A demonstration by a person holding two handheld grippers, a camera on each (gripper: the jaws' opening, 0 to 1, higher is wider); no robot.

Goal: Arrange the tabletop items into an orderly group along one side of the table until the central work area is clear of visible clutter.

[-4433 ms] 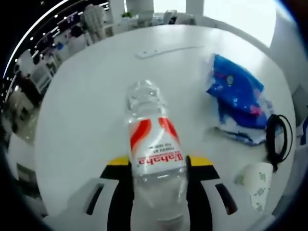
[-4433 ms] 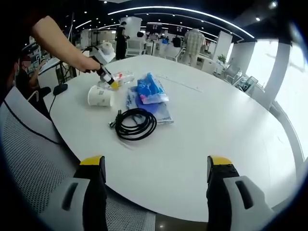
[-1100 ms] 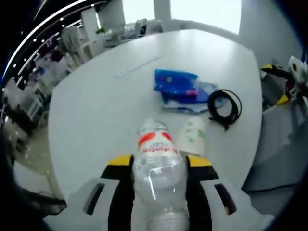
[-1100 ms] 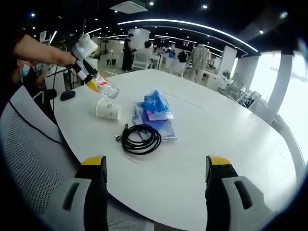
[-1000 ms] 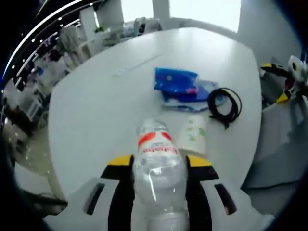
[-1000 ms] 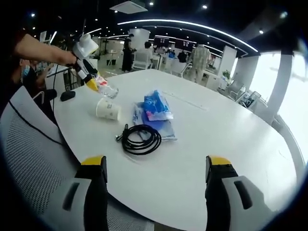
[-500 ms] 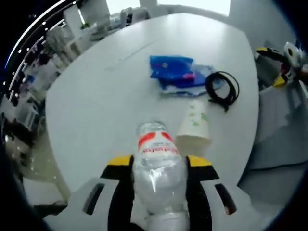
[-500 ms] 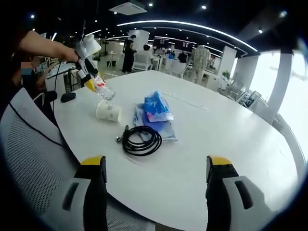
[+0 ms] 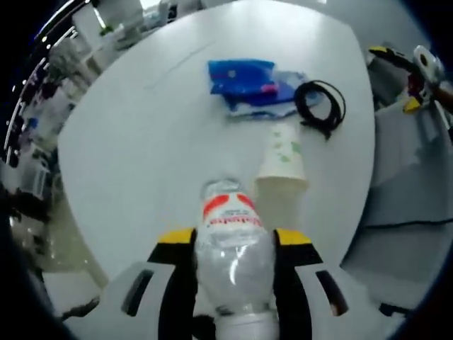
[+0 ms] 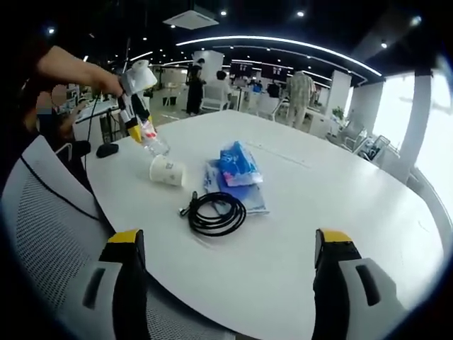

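My left gripper point(image 9: 232, 262) clamped on bottle point(image 9: 230, 244), aloft over table point(image 9: 134, 156) edge. Right gripper point(image 10: 230, 273) jaws apart, idle. Cup point(image 9: 282, 163), cable point(image 9: 320, 106), blue packs point(image 9: 244, 81) not yet lined up; most remains.

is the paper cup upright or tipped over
Tipped over: the paper cup lies on its side on the table, rim toward the bottle.

You have one clear water bottle point(image 9: 231, 248), one paper cup point(image 9: 282, 164) lying on its side, one coiled black cable point(image 9: 320, 106) and one blue plastic packet point(image 9: 244, 81) on top of a flat blue-and-white item, all on one white table point(image 9: 141, 156). Two grippers are in play: left gripper point(image 10: 132, 117) and right gripper point(image 10: 230, 273).
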